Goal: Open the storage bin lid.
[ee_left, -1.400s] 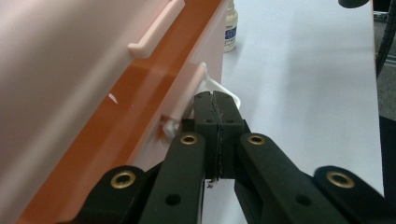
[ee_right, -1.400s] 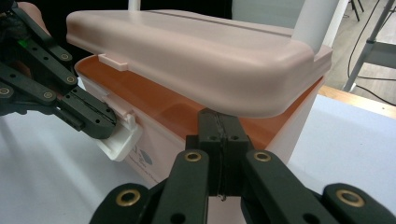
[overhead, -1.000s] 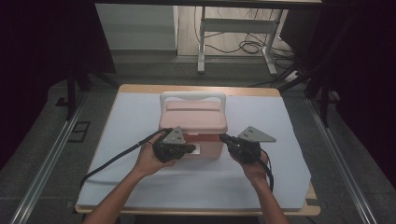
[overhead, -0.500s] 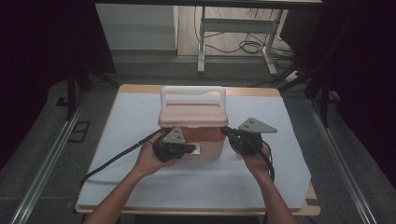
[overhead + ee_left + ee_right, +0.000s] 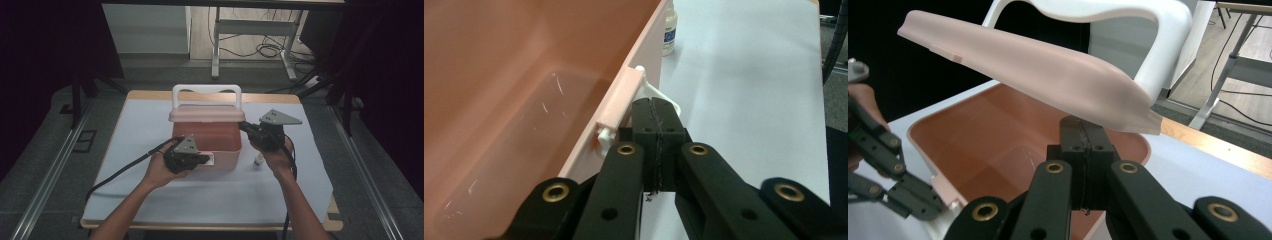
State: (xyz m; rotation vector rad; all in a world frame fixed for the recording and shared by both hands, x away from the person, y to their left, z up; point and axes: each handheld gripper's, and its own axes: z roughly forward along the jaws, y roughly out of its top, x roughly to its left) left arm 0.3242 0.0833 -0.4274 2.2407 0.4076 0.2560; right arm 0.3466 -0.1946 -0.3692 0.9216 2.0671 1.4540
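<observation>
Right tool (image 5: 247,128), jaws closed on themselves with nothing between them, tips pushed up under the near right edge of the lid (image 5: 206,114); in the right gripper view the tool (image 5: 1082,131) sits just beneath that edge. Compared with a second ago, the lid, then flat on the box (image 5: 210,142), has swung up at its front and now stands tilted, with its white handle (image 5: 206,91) raised behind; the right hand has risen with it.

Left tool (image 5: 204,160), also closed and empty, has stayed put, pressed against the white latch (image 5: 659,97) on the box's front wall, steadying the body. The box sits at the middle of the white-covered surface (image 5: 125,150), its interior now exposed and apparently empty. A small bottle (image 5: 258,161) stands on the surface just beside the box's right front corner.

Judgement: opening is under way; the lid is not yet fully back, and the bottle is the likely next item.
</observation>
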